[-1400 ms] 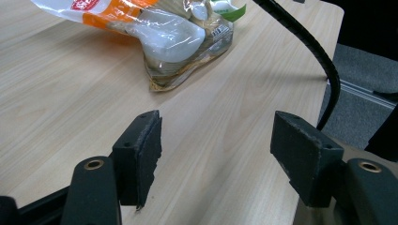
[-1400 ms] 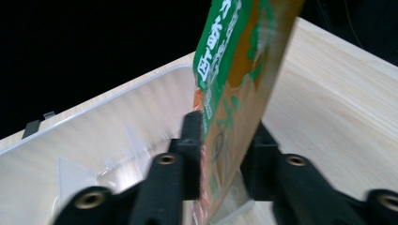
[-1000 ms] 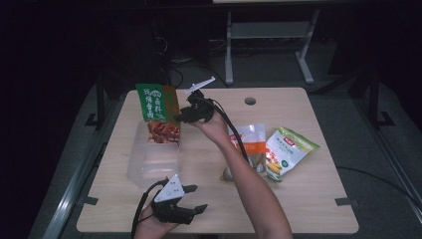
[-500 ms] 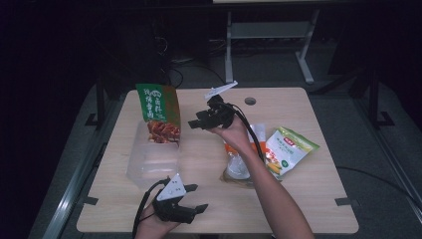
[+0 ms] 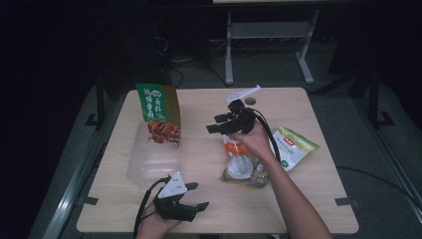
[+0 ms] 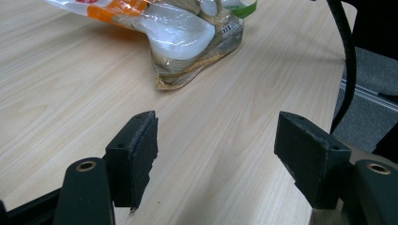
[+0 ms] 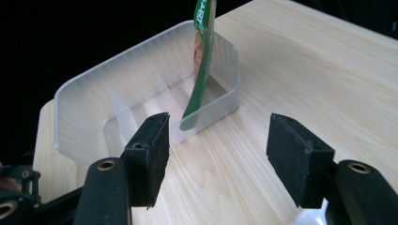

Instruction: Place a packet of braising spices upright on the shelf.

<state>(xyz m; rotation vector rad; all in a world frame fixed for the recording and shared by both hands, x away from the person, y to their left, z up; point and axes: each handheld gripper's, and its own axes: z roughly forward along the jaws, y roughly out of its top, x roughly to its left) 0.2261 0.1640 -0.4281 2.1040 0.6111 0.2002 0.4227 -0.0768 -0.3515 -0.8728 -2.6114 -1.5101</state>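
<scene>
Green packet [image 7: 202, 65] stands edge-on in bin [image 7: 94, 108] — right tool [image 7: 216, 161] gapes.

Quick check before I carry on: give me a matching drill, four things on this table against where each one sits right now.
Things:
1. green snack bag
2. clear bin
3. clear packet
4. left hand-held gripper

Places:
A. near edge of the table, jaws open
B. upright inside the bin's far end
C. on the table's left side
D. flat under the right forearm

Pairs: 1-B, 2-C, 3-D, 4-A
</scene>
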